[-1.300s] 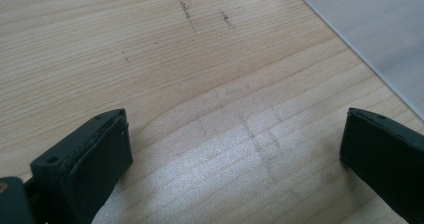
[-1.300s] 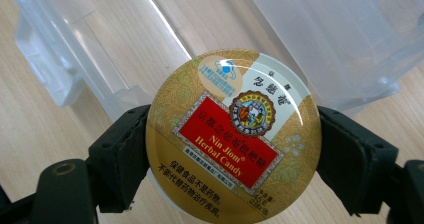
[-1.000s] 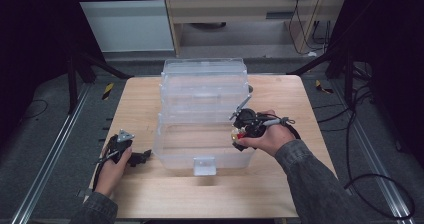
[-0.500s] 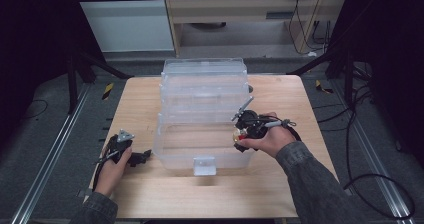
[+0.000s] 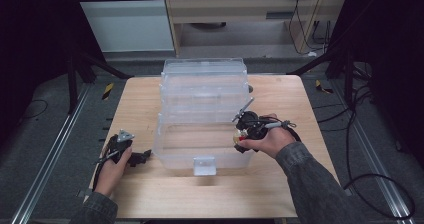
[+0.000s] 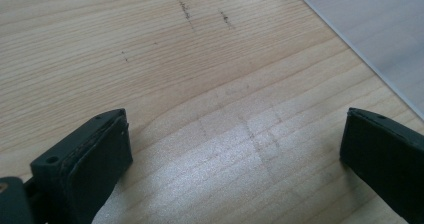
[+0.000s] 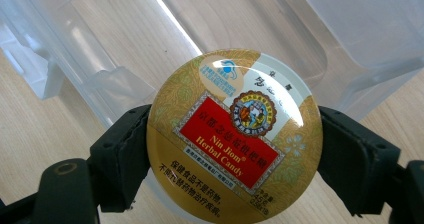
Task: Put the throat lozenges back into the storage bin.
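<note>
A round gold candy tin (image 7: 235, 134) with a red label sits between both black jaws of my right gripper (image 7: 235, 154), which is shut on it. In the high view that gripper (image 5: 239, 134) hangs over the right rim of the clear plastic box (image 5: 200, 156), and the tin (image 5: 239, 137) shows as a small gold spot under the hand. My left gripper (image 5: 142, 157) rests on the table left of the box, a hand around it. Its jaws (image 6: 235, 154) stand wide open over bare wood, nothing between them.
The box's open clear lid (image 5: 204, 84) stands up behind it. A white latch (image 5: 204, 165) sticks out from the box's front wall. The wooden table (image 5: 280, 184) has free room in front and at both sides. Dark frame legs and cables lie on the floor around.
The right hand with the tin has shifted slightly over the box's right rim. The left hand has stayed put.
</note>
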